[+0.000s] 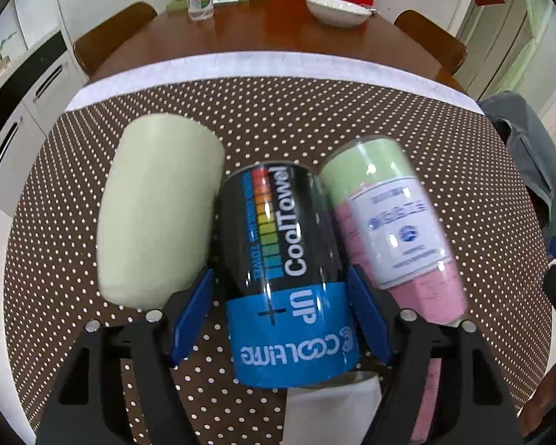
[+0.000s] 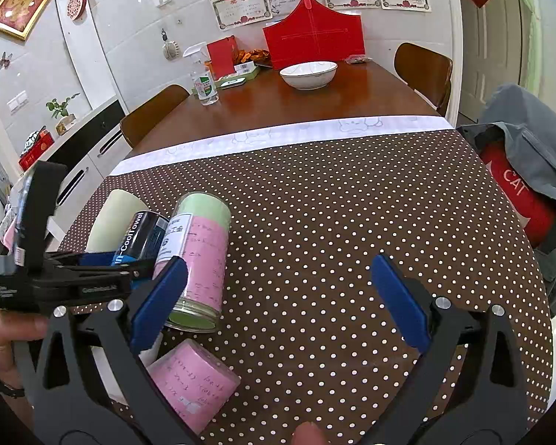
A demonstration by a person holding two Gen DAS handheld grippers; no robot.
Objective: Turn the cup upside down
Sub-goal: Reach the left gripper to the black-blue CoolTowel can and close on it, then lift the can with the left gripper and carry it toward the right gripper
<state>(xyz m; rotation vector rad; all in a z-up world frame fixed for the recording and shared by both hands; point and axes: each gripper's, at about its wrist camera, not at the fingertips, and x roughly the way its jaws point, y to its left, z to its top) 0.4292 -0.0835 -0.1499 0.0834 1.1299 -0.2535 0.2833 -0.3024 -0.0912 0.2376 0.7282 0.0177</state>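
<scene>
Two L fingers (image 1: 189,307) clamp CoolTowel cup (image 1: 285,259); R gripper (image 2: 278,296) open.

Black angular left claw (image 1: 281,311) and right claw (image 2: 278,296), blue pads (image 2: 398,298), silver screws, bare-skinned hand (image 2: 3,341)

Three cups in a row on the tabletop (image 2: 352,222), near its left edge: plain cup (image 1: 159,211) leftmost, CoolTowel cup (image 1: 285,259) in the middle, labelled cup (image 1: 389,230) rightmost, all touching. Paper roll (image 2: 192,389) lies in front of them. Bowl (image 2: 307,74) and spray bottle (image 2: 204,81) stand at the far end.
</scene>
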